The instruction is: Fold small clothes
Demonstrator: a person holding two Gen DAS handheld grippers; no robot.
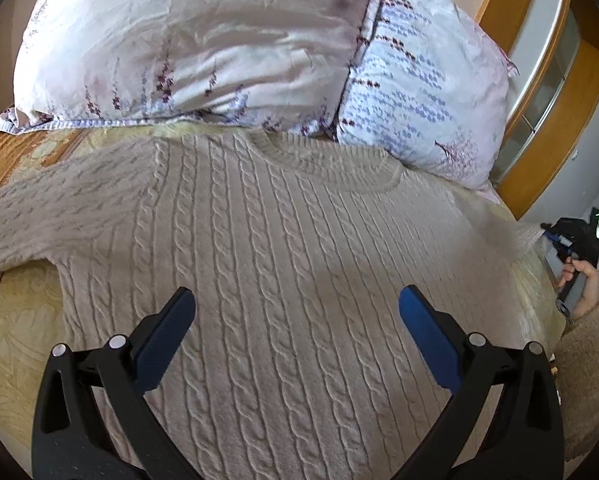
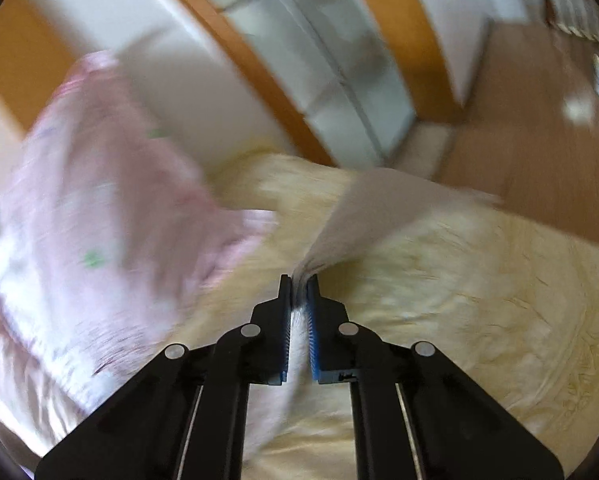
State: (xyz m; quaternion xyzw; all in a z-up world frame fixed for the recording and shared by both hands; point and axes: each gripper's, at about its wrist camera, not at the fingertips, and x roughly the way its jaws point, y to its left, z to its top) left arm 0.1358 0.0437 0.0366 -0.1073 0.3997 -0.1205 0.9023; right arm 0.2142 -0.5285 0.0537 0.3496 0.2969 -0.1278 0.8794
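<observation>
Left view only: the whole front of the sweater, cable-knit and beige, spread flat with its collar at the far end and one sleeve stretched out to the left of the jaws.
Right view only: a pinched fold of the sweater lifted off the bedspread, the picture blurred.
Left gripper: jaws wide apart, holding nothing, poised over the sweater's middle; touching or not, I cannot tell.
Right gripper: jaws closed nearly together on the beige knit, which runs between the blue pads and fans out ahead of the tips.
Right gripper from the left view: seen small at the far right edge, in a hand, just past the sweater's blurred right side.
Pillows: two floral ones, the pink one ahead of the left jaws and the bluish one ahead and to the right, both just beyond the collar, the bluish one touching the shoulder.
Pillow in right view: a pink blur left of the jaws.
Bedspread: pale yellow, patterned, under the sweater and showing left of the left jaws.
Beyond the bed: a wooden frame and, in the right view, a wood floor ahead right.
In the way: nothing lies between the left jaws and the knit.
</observation>
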